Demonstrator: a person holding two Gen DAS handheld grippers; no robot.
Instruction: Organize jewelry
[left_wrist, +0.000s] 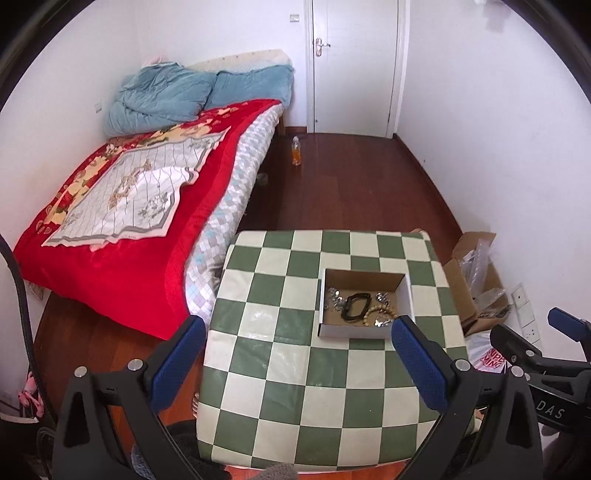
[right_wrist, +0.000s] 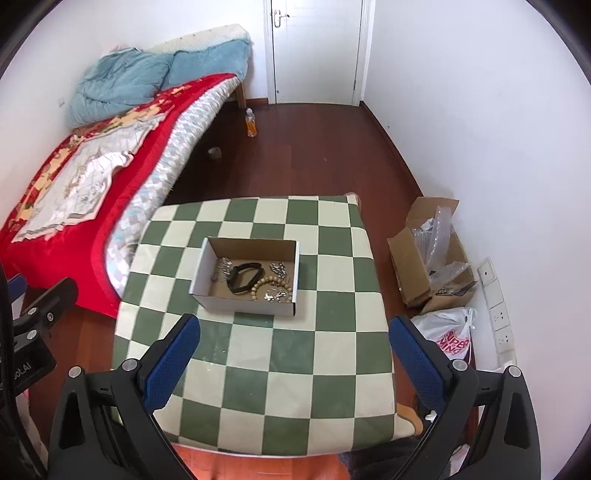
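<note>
A small open cardboard box sits on the green-and-white checked table. Inside lie a black bracelet, a beige bead bracelet and several silver pieces. My left gripper is open and empty, held above the table's near half, short of the box. My right gripper is open and empty, also above the near half. The right gripper shows at the right edge of the left wrist view.
A bed with a red blanket stands left of the table. An open carton with plastic wrap and a white plastic bag lie on the floor at right. A bottle stands on the wooden floor.
</note>
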